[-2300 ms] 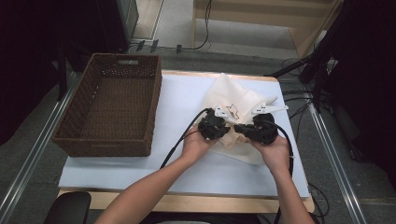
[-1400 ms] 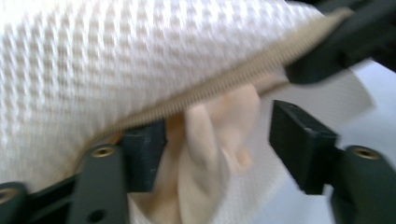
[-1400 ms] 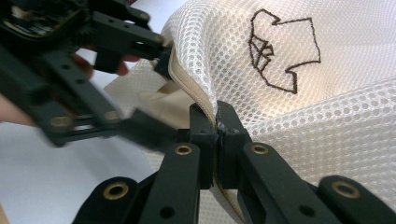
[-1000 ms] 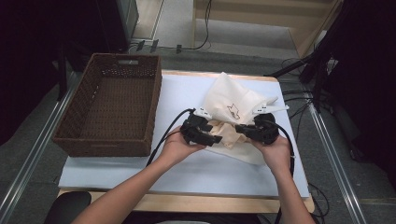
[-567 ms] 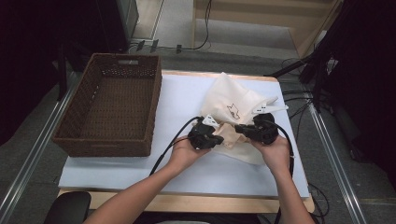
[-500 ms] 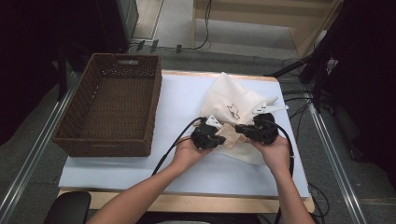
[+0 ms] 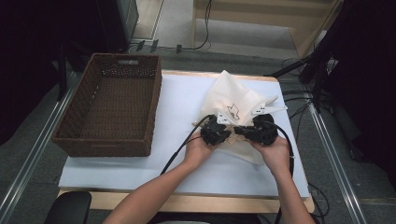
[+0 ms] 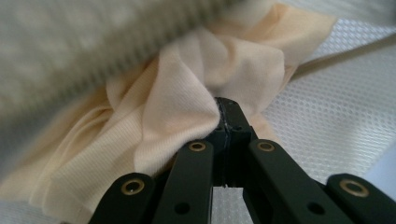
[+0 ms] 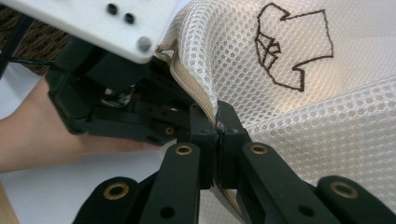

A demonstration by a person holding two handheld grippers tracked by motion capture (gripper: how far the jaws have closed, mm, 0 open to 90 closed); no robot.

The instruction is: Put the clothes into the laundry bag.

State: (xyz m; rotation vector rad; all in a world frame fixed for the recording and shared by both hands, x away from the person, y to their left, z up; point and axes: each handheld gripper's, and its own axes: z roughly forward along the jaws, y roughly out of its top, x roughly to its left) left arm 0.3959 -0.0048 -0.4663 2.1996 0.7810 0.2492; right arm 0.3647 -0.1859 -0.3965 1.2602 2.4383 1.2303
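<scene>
A white mesh laundry bag [image 7: 233, 95] with a brown shirt outline [image 9: 292, 46] stitched on it lies at the table's centre right. Its near edge is lifted between my two grippers. The right gripper [image 9: 217, 126] is shut on the bag's zipped edge [image 9: 194, 86]. In the left gripper view, the left gripper [image 8: 227, 116] is shut on a fold of cream cloth [image 8: 177, 100] that lies under the mesh [image 8: 70, 42]. In the high view, the left gripper [image 7: 226, 134] and right gripper [image 7: 240, 130] point at each other, nearly touching.
A dark wicker basket [image 7: 74, 128] stands at the table's left, nothing in it. A white mat [image 7: 177, 102] covers the table top. Black cables [image 7: 180, 149] trail from both grippers toward the near edge. The person's left hand [image 9: 28, 135] is close behind the bag's edge.
The left gripper drew back to the left, then came right again to the bag's edge. The right gripper has held its grip on the bag and barely moved.
</scene>
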